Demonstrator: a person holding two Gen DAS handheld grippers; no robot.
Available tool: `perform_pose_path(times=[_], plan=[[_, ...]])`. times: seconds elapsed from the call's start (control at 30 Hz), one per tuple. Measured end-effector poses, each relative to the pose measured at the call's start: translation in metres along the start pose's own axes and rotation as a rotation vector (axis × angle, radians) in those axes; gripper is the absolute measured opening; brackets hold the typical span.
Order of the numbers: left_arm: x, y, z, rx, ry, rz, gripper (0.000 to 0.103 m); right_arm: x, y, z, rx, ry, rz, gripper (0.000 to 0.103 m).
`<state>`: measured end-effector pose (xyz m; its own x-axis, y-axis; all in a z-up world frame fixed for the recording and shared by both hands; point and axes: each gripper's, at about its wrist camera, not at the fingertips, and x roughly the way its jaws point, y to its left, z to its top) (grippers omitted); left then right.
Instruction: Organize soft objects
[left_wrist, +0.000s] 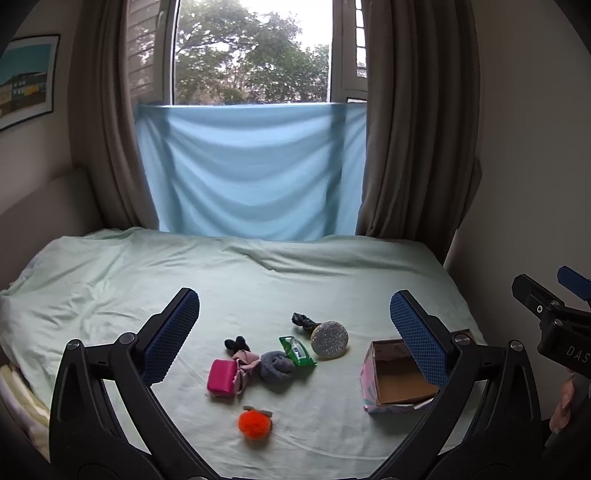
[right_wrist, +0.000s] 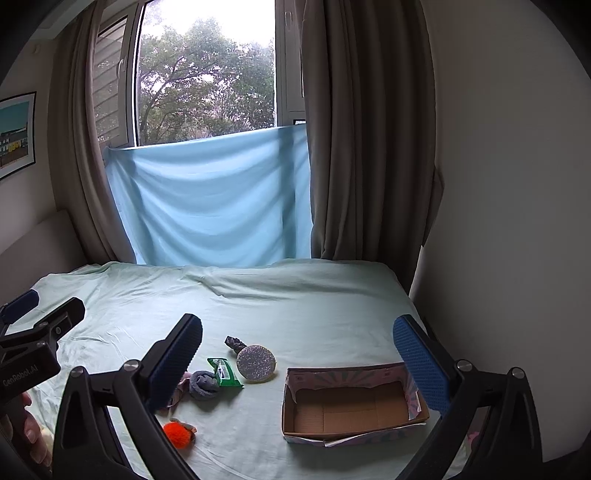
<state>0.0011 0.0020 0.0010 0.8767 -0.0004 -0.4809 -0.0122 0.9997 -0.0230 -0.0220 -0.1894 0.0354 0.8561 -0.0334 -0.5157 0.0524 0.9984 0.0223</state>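
Observation:
Soft things lie in a loose group on the pale green bed sheet (left_wrist: 110, 280): an orange pom-pom (left_wrist: 254, 425) (right_wrist: 179, 434), a pink pouch (left_wrist: 221, 377), a pink cloth (left_wrist: 245, 363), a grey rolled sock (left_wrist: 276, 365) (right_wrist: 203, 384), a black scrunchie (left_wrist: 236, 344), a green packet (left_wrist: 297, 350) (right_wrist: 223, 373), a glittery round disc (left_wrist: 328, 339) (right_wrist: 256, 363) and a dark scrunchie (left_wrist: 303, 320) (right_wrist: 234, 343). An open empty cardboard box (left_wrist: 397, 380) (right_wrist: 351, 406) stands to their right. My left gripper (left_wrist: 295, 332) is open above the group. My right gripper (right_wrist: 297, 354) is open above the box and disc.
A light blue sheet (left_wrist: 251, 166) hangs under the window between brown curtains (left_wrist: 406, 147). A wall (right_wrist: 517, 184) runs along the bed's right edge. A padded headboard (left_wrist: 40, 206) stands at the left. The far half of the bed holds only rumpled sheet.

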Motion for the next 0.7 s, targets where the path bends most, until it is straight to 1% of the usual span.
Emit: perform_pose_path(times=[0.7], plan=[[0.0041,0.0004,0.0019,0.001,0.012,-0.004,0.103,0.0006,0.0044,0.0003,-0.011,-0.006,-0.001,0.103]])
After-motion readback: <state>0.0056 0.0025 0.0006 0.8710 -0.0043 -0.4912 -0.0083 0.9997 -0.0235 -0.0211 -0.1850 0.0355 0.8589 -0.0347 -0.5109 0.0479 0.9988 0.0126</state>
